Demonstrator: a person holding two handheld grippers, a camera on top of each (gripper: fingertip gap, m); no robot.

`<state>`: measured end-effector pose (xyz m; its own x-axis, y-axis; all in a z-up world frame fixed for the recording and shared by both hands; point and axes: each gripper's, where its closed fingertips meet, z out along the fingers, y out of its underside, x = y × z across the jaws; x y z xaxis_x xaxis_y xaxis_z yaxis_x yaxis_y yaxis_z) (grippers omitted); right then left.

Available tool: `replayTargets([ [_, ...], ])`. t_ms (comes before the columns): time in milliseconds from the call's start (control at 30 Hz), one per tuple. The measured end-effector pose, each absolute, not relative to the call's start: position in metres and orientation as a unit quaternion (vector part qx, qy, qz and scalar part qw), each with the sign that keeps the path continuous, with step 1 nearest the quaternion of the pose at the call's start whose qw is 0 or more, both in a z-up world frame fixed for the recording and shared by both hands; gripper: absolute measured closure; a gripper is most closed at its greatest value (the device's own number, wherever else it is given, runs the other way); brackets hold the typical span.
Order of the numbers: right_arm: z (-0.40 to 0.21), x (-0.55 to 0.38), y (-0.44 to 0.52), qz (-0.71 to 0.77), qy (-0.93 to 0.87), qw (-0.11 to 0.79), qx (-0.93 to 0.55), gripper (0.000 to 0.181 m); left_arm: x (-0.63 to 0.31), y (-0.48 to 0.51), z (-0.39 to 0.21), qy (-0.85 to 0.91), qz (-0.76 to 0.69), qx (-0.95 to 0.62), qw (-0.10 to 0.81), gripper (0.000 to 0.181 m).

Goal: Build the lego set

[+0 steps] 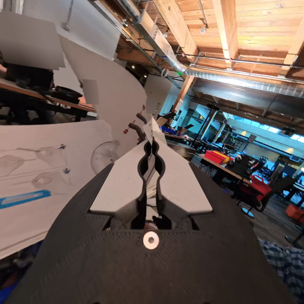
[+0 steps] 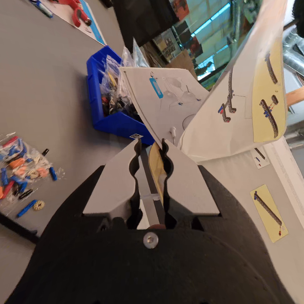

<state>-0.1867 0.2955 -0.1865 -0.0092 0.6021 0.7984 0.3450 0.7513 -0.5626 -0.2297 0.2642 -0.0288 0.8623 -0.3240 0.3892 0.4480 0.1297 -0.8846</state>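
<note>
The Lego instruction booklet [image 1: 49, 164] is lifted up, its white pages curling in front of the left wrist view. My left gripper [image 1: 151, 145] is shut on the edge of one page [image 1: 157, 131]. In the right wrist view the booklet [image 2: 164, 98] stands open, and a page with yellow step panels [image 2: 222, 123] arches over to the right. My right gripper [image 2: 151, 143] is open. A page edge [image 2: 156, 164] runs between its jaws, lying against the right finger. A clear bag of blue, red and orange Lego parts [image 2: 21, 167] lies on the grey table [image 2: 49, 82] to the left.
A blue bin [image 2: 118, 125] full of bagged parts stands on the table just behind the booklet. A loose blue pin [image 2: 27, 208] and tan gear [image 2: 38, 205] lie near the table's edge. Another printed sheet [image 2: 79, 14] lies at the far left. Workshop desks show behind [image 1: 230, 164]. One gripper's finger ends stand about 15 cm off the other's. My right gripper's tips are some 20 cm from the loose blue pin [image 2: 27, 208].
</note>
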Motion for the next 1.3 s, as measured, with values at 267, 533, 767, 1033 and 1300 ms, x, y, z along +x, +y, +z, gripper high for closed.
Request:
replayTargets([
  [267, -0.184, -0.207, 0.309, 0.057, -0.648, 0.654, -0.385, 0.132, -0.169, 0.281, -0.007, 0.063, -0.264, -0.630, 0.727, 0.181],
  [533, -0.178, -0.213, 0.337, 0.003, -0.616, 0.660, -0.430, 0.165, -0.177, 0.283, -0.009, 0.054, -0.267, -0.628, 0.729, 0.181],
  [767, -0.179, -0.212, 0.347, -0.023, -0.619, 0.645, -0.447, 0.181, -0.191, 0.283, -0.017, 0.034, -0.258, -0.626, 0.736, 0.181],
  [1033, -0.186, -0.211, 0.337, -0.007, -0.654, 0.647, -0.392, 0.181, -0.267, 0.289, -0.079, -0.071, -0.199, -0.641, 0.738, 0.181],
  [1300, -0.189, -0.208, 0.328, 0.026, -0.686, 0.643, -0.338, 0.181, -0.312, 0.304, -0.138, -0.142, -0.233, -0.622, 0.734, 0.181],
])
